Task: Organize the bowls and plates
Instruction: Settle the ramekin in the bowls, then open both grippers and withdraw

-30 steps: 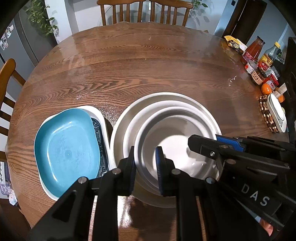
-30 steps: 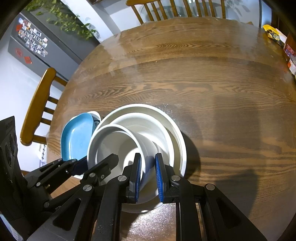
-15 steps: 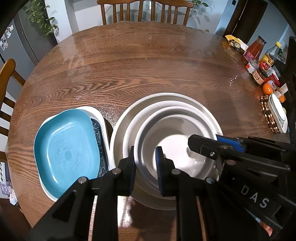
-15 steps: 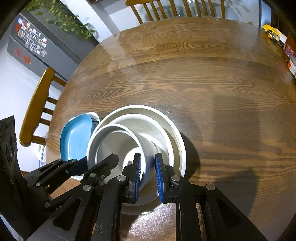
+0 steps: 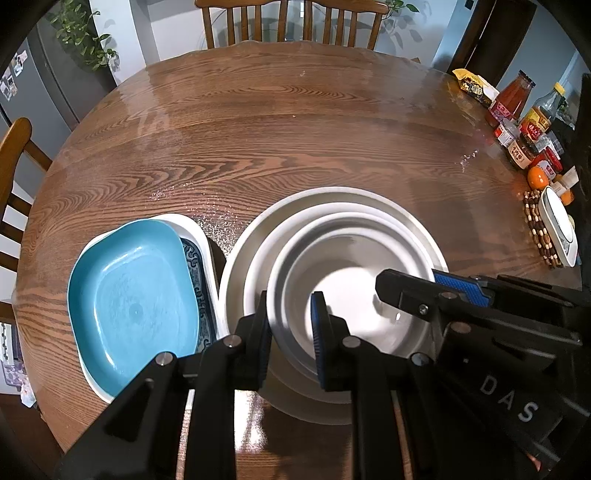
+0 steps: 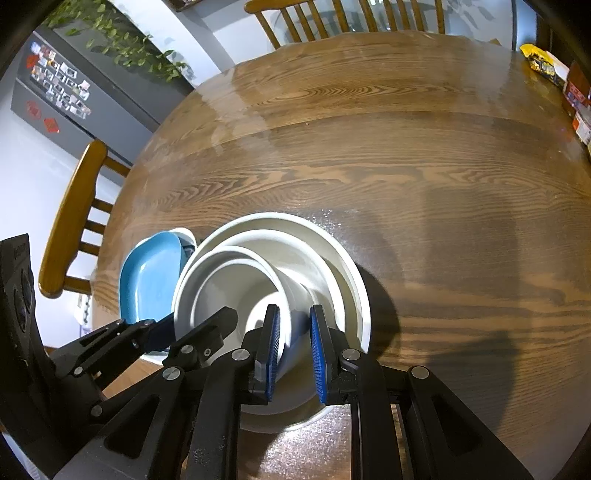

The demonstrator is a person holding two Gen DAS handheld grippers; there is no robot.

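Nested white bowls sit near the table's front edge: a small inner bowl (image 5: 347,295) inside a middle bowl, inside a large outer bowl (image 5: 332,199). My left gripper (image 5: 290,339) is shut on the inner bowl's near-left rim. My right gripper (image 6: 293,343) is shut on the same bowl's wall (image 6: 295,295) on the right side; it shows in the left wrist view (image 5: 436,291). A blue square plate (image 5: 133,299) lies on a white patterned plate (image 5: 199,243) to the left of the bowls.
Sauce bottles and jars (image 5: 517,118), an orange (image 5: 537,177), a beaded trivet with a white dish (image 5: 557,229) stand at the table's right edge. Wooden chairs stand at the far side (image 5: 288,22) and left (image 6: 70,221). A fridge (image 6: 55,92) stands beyond.
Almost nothing has moved. Both grippers keep their hold on the inner bowl; the bowl stack shifts only very slightly in view.
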